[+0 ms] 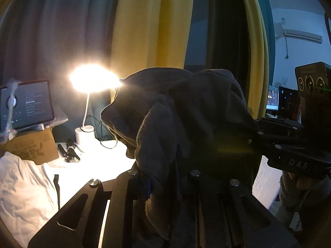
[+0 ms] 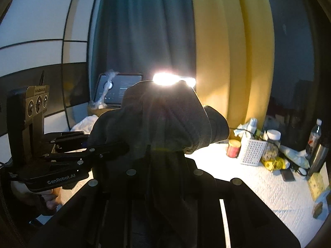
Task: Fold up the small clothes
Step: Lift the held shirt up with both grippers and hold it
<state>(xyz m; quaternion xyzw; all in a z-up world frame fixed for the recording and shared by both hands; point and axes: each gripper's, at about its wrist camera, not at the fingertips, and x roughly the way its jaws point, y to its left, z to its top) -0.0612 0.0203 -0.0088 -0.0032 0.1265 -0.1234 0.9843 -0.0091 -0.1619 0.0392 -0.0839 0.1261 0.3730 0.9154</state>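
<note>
A dark grey fleece garment (image 1: 186,111) hangs bunched in the air above the table. My left gripper (image 1: 163,177) is shut on it; the cloth drapes over and hides the fingers. My right gripper (image 2: 163,165) is also shut on the same garment (image 2: 161,124), its fingers buried in the folds. In the left wrist view the right gripper (image 1: 256,132) reaches into the cloth from the right. In the right wrist view the left gripper (image 2: 115,146) comes in from the left. A white garment (image 1: 22,184) lies crumpled on the table at the left.
A lit desk lamp (image 1: 95,80) glares behind the cloth. A tablet (image 1: 29,103) stands on a cardboard box (image 1: 35,146). Dark clips (image 1: 69,149) lie near the lamp base. At the right stand a red can (image 2: 233,147), a white basket (image 2: 251,150), jars and bottles on the white table (image 2: 269,186).
</note>
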